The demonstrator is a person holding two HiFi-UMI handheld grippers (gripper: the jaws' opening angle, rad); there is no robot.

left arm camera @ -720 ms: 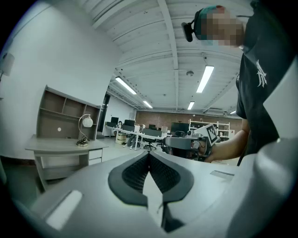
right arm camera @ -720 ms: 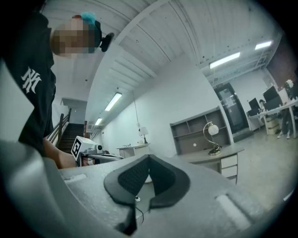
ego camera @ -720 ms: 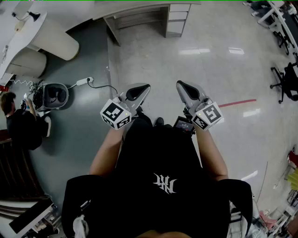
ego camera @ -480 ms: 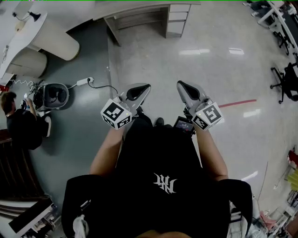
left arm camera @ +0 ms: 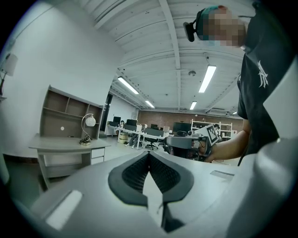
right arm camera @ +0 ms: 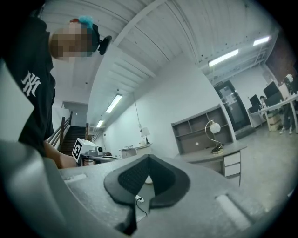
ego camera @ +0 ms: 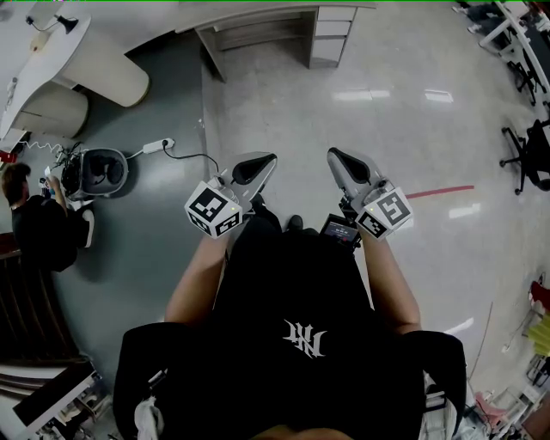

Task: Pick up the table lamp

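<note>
The table lamp [left arm camera: 87, 130], with a round white globe on a curved metal stem, stands on a grey desk [left arm camera: 70, 145] with a shelf unit behind it, far ahead of me. In the right gripper view the lamp [right arm camera: 214, 136] shows on the same desk. My left gripper [ego camera: 258, 163] and right gripper [ego camera: 339, 161] are held side by side at waist height over the floor, both shut with nothing between the jaws. The head view shows only the desk's front edge [ego camera: 258, 21] at the top, not the lamp.
A person [ego camera: 34, 223] crouches at the left beside a round grey device [ego camera: 99, 172]. A power strip [ego camera: 156, 148] and its cable lie on the floor. A red tape line [ego camera: 438, 191] and office chairs [ego camera: 528, 155] are to the right. A white curved counter [ego camera: 51, 60] stands at the top left.
The head view has shifted very slightly. Both grippers stay in place and shut.
</note>
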